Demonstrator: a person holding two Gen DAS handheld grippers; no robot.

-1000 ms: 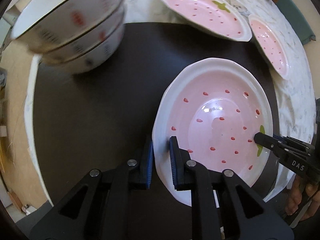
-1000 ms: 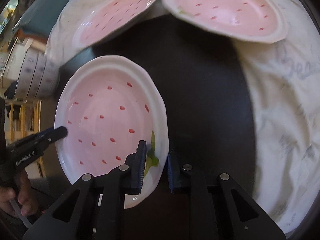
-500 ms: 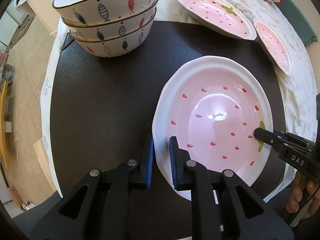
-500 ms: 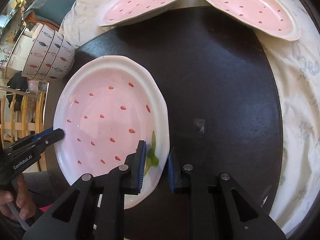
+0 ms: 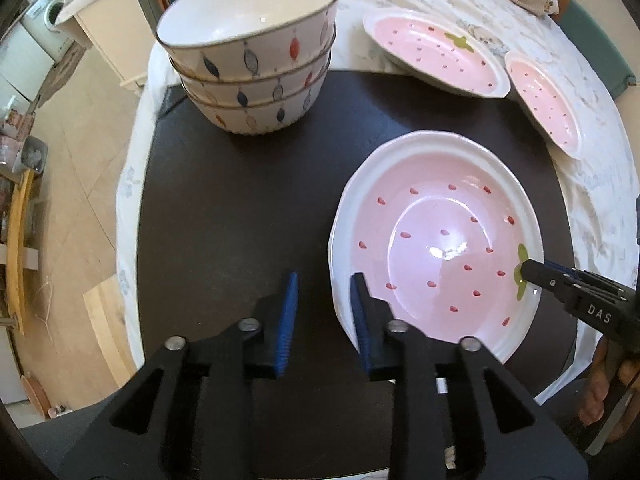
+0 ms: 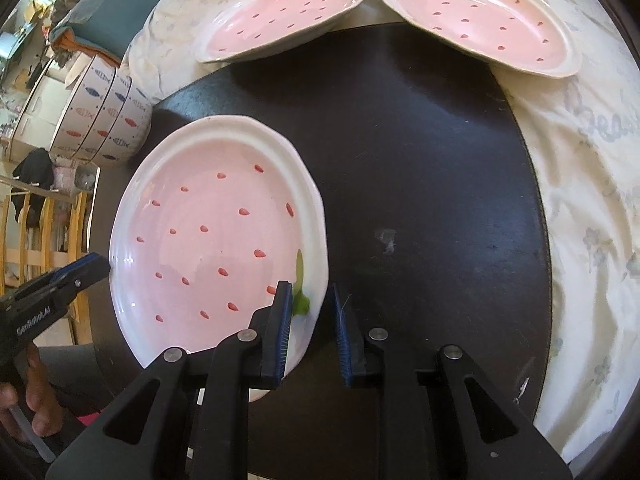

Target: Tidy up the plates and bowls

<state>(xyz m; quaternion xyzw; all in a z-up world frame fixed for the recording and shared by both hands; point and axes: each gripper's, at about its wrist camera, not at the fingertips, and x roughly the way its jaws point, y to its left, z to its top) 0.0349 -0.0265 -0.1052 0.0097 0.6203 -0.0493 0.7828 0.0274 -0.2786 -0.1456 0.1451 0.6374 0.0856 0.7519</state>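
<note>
I am working in a home dining area: a cloth-covered round table [image 5: 592,184], a washing machine [image 5: 44,20], wooden chairs [image 6: 24,232], tiled floor [image 5: 76,184].

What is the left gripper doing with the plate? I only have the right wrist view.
Observer: The left gripper has just been opening its jaws. They straddle the plate rim, and one pad is plainly clear of it.
Operator: Anything inside the top bowl?
Observer: No, the top bowl is empty.
</note>
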